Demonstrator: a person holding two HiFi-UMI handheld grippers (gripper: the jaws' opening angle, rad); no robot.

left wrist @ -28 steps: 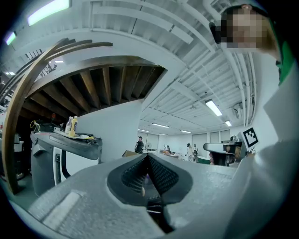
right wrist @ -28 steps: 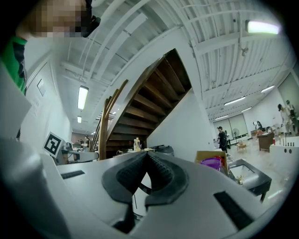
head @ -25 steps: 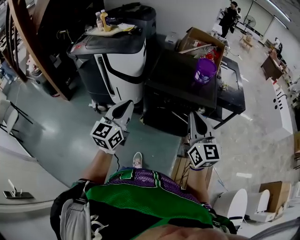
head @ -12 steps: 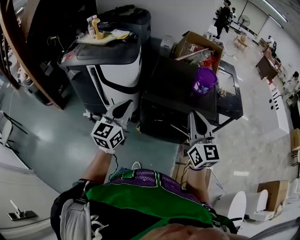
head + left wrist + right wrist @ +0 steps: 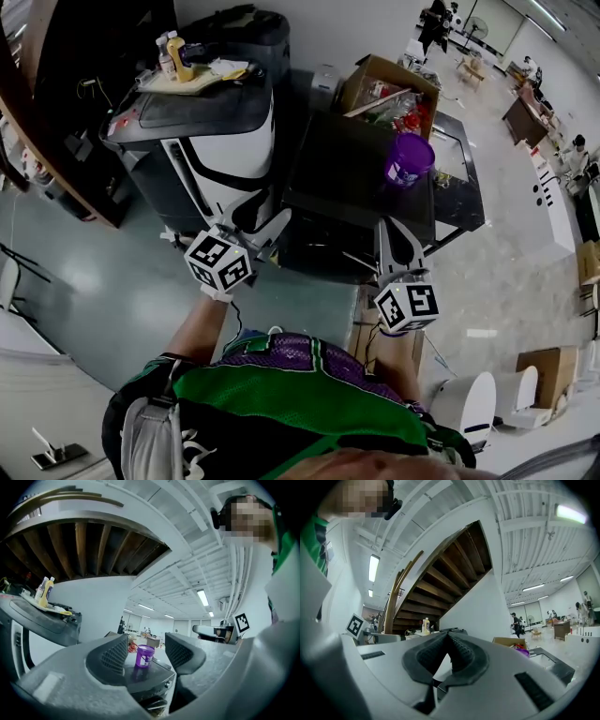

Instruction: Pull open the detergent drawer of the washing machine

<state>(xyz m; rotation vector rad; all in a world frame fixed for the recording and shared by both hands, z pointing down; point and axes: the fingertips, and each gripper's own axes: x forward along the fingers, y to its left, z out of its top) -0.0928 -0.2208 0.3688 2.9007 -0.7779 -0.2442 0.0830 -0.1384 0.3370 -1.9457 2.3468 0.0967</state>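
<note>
Head view took in both grippers side by side, just short of the washing machine (image 5: 356, 169), a dark boxy unit w/ a flat black top, standing right beside a white-and-black unit (image 5: 225, 150). Only the left gripper view showed the machine's front top edge, w/ a small knob (image 5: 169, 683). Both gripper views also caught the ceiling lights (image 5: 202, 597), which the head view missed.

Left gripper (image 5: 261, 223): fingers (image 5: 112, 656) released, had just been spreading, nothing btw them. A purple cup (image 5: 409, 157) showed far off thru the gap. Right gripper (image 5: 389, 232): fingers clenched tip to tip, empty.

The cup stood on the machine's top, w/ an open cardboard box (image 5: 389, 84) behind it. Bottles (image 5: 173, 58) sat on the white-and-black unit. Neither gripper touched the machine. Its front face lay in shadow, so the detergent drawer couldn't be made out.
</note>
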